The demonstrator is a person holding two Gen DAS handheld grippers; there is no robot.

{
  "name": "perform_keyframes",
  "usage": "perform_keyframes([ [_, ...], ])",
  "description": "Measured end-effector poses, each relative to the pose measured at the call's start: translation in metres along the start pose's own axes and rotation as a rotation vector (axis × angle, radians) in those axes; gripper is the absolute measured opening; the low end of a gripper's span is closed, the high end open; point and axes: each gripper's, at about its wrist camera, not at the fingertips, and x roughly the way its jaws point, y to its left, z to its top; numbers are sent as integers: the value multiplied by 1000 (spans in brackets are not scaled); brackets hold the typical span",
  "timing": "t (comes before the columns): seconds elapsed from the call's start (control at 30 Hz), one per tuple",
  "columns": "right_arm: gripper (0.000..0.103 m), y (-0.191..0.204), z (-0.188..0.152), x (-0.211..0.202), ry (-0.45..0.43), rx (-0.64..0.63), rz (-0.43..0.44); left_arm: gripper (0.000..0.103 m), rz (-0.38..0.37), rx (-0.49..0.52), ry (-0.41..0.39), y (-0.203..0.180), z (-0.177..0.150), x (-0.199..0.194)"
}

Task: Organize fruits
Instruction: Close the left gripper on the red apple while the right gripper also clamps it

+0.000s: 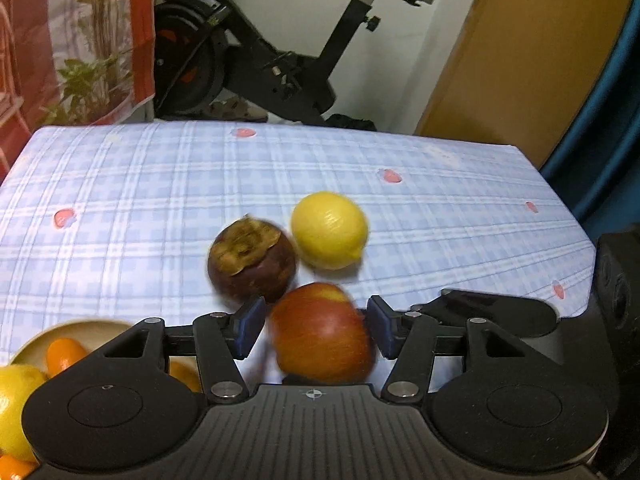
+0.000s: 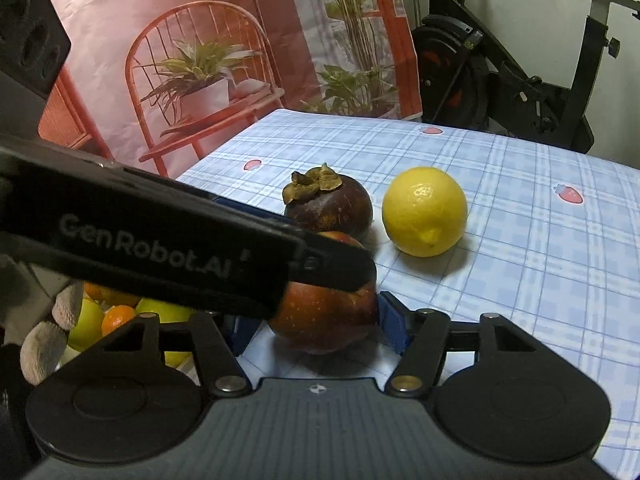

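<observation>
A red apple (image 1: 322,334) lies on the checked tablecloth between the fingers of my left gripper (image 1: 316,326), whose jaws are open with small gaps on both sides. A dark mangosteen (image 1: 252,260) and a yellow lemon (image 1: 329,230) sit just beyond it. In the right wrist view the apple (image 2: 324,316) also lies between the fingers of my right gripper (image 2: 320,326), which is open, and the left gripper's arm (image 2: 180,256) crosses over the apple. The mangosteen (image 2: 329,202) and lemon (image 2: 425,216) are behind.
A tan bowl (image 1: 92,330) at the near left holds oranges and a lemon; it also shows in the right wrist view (image 2: 120,316). An exercise bike (image 1: 256,48) and a printed backdrop (image 2: 200,60) stand beyond the table's far edge (image 1: 280,126).
</observation>
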Motion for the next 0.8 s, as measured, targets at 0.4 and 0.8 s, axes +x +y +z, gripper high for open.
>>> perform_keyframes([
  [0.4,64,26,-11,-19,78,-239,-56,61,-125,-67,-5,11,-14,-7],
  [0.8,64,22,-27,-25,85,-170,-3,61,-153,-115,-7,29,-31,-17],
])
